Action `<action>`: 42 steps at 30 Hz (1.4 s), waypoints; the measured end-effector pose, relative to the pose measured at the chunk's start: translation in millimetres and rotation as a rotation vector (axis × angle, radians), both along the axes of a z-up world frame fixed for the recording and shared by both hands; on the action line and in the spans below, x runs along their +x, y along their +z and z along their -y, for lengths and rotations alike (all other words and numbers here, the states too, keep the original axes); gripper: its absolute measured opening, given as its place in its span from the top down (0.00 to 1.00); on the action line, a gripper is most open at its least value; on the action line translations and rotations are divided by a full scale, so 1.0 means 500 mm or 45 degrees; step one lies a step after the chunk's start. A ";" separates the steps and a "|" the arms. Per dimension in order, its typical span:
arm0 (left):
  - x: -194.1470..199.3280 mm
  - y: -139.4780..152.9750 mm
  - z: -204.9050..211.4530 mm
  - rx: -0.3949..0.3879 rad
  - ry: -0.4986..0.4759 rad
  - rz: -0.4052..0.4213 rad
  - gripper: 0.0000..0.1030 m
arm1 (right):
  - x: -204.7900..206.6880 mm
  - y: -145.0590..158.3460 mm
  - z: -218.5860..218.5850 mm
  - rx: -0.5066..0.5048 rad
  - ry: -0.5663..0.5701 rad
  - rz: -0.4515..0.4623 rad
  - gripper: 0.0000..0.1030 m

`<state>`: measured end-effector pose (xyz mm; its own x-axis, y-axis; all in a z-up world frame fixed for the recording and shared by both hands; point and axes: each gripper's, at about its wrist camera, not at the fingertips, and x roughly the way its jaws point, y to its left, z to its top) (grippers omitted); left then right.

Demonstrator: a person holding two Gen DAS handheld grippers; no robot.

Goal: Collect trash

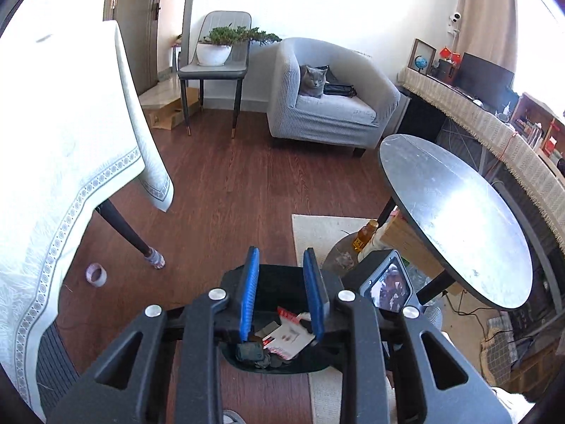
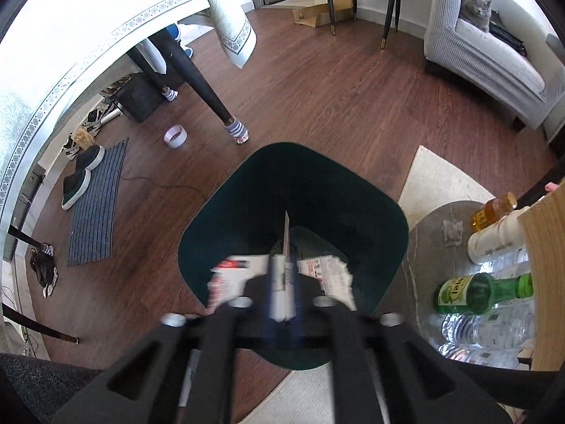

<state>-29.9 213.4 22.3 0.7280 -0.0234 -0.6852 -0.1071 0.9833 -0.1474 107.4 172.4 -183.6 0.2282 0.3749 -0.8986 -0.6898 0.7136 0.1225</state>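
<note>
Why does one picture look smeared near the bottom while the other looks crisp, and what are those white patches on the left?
Right wrist view: motion blur smears the right gripper and the paper between its fingers; the floor stays sharp. Left wrist view: crisp, left gripper included. Both views: sunlight overexposes the tablecloth, and the fisheye lens bends straight edges.

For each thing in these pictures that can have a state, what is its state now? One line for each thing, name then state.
Dark green plastic bin: upright on the floor, open top, paper scraps inside.
White paper strip: edge-on between the right gripper jaws, over the bin; grip blurred.
Left gripper: jaws apart, nothing between them.
Green glass bottle: lying on its side.
Roll of tape: flat on the floor.
Grey cat: resting on the armchair.
</note>
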 end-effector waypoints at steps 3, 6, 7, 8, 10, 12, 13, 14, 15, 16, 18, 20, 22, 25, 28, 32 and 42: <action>-0.004 0.010 0.008 0.014 -0.005 0.010 0.73 | -0.007 -0.003 0.003 0.008 0.001 0.001 0.55; -0.007 0.019 0.012 0.015 -0.006 0.022 0.73 | -0.009 -0.002 0.005 0.009 0.007 -0.002 0.55; -0.008 0.021 0.012 0.015 -0.005 0.026 0.73 | -0.009 0.000 0.006 0.009 0.008 -0.003 0.55; -0.009 0.023 0.012 0.012 -0.003 0.030 0.73 | -0.011 0.003 0.008 0.009 0.011 -0.004 0.55; -0.013 0.024 0.016 0.006 -0.001 0.038 0.73 | -0.014 0.012 0.012 0.010 0.015 0.005 0.55; -0.015 0.030 0.022 0.008 0.001 0.050 0.73 | -0.016 0.026 0.019 0.014 0.022 0.017 0.55; -0.015 0.034 0.025 0.005 0.002 0.058 0.73 | -0.021 0.038 0.023 0.020 0.027 0.032 0.55; -0.015 0.039 0.029 0.002 0.003 0.064 0.73 | -0.026 0.052 0.026 0.028 0.035 0.047 0.55; -0.016 0.046 0.034 0.003 0.005 0.072 0.73 | -0.030 0.065 0.030 0.037 0.044 0.061 0.55; -0.016 0.054 0.037 0.005 0.008 0.082 0.73 | -0.035 0.081 0.034 0.045 0.054 0.081 0.55; -0.018 0.069 0.047 0.003 0.007 0.106 0.73 | -0.042 0.107 0.046 0.063 0.060 0.116 0.54; -0.020 0.081 0.056 0.006 0.007 0.125 0.72 | -0.045 0.134 0.062 0.090 0.065 0.139 0.54; -0.019 0.089 0.065 0.012 0.007 0.137 0.71 | -0.050 0.160 0.077 0.111 0.064 0.167 0.53; -0.019 0.100 0.082 0.037 0.021 0.137 0.70 | -0.050 0.197 0.104 0.132 0.043 0.219 0.52; -0.022 0.113 0.092 0.053 0.027 0.156 0.64 | -0.047 0.244 0.141 0.178 -0.011 0.285 0.48; -0.032 0.129 0.099 0.082 0.034 0.184 0.55 | -0.044 0.308 0.205 0.246 -0.093 0.373 0.46; -0.082 0.150 0.142 0.195 0.077 0.285 0.10 | -0.064 0.396 0.402 0.308 -0.356 0.572 0.11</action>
